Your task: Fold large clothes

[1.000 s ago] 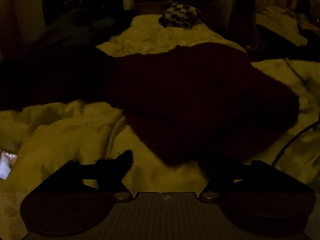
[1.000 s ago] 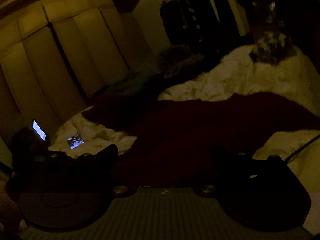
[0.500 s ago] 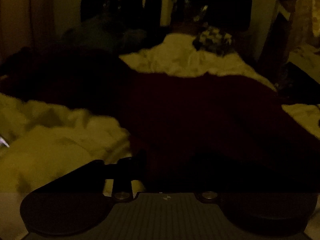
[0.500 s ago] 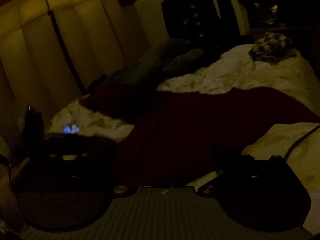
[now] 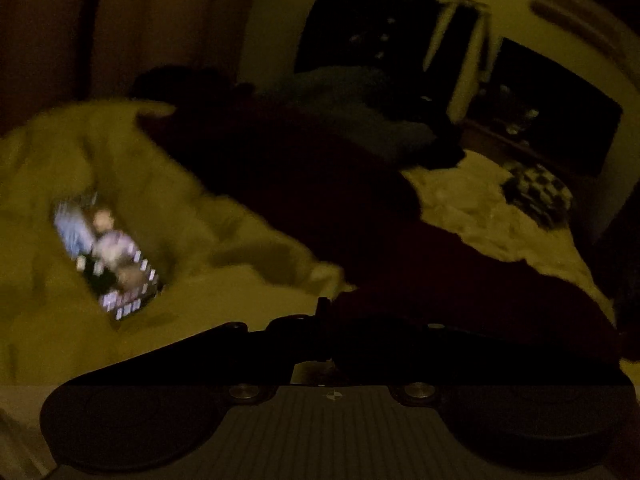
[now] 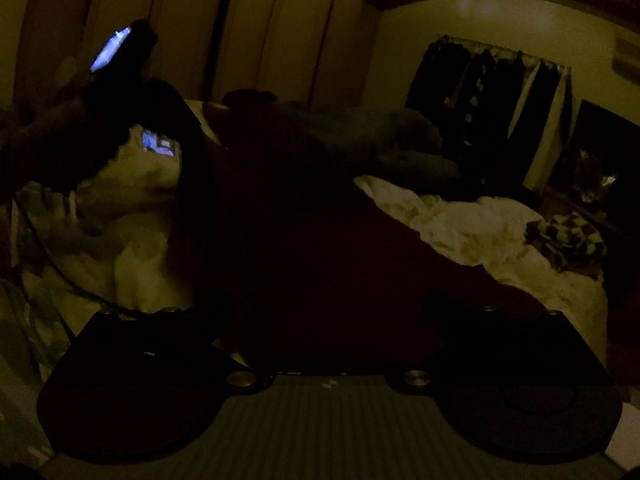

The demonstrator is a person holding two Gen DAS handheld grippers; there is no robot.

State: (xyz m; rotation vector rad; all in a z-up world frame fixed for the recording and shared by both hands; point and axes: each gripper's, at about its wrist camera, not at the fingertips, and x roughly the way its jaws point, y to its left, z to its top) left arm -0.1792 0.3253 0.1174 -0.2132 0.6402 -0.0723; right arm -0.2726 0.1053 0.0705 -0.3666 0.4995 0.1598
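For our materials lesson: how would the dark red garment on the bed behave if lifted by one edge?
The dark red garment would probably hang limp, since it drapes over the rumpled white bedding. It is broad, so much would likely trail and drag.

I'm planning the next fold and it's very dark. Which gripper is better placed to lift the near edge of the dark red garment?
Probably the right gripper: the dark red garment fills the gap between its fingers. The left gripper sits at the garment's left edge, beside the lit phone.
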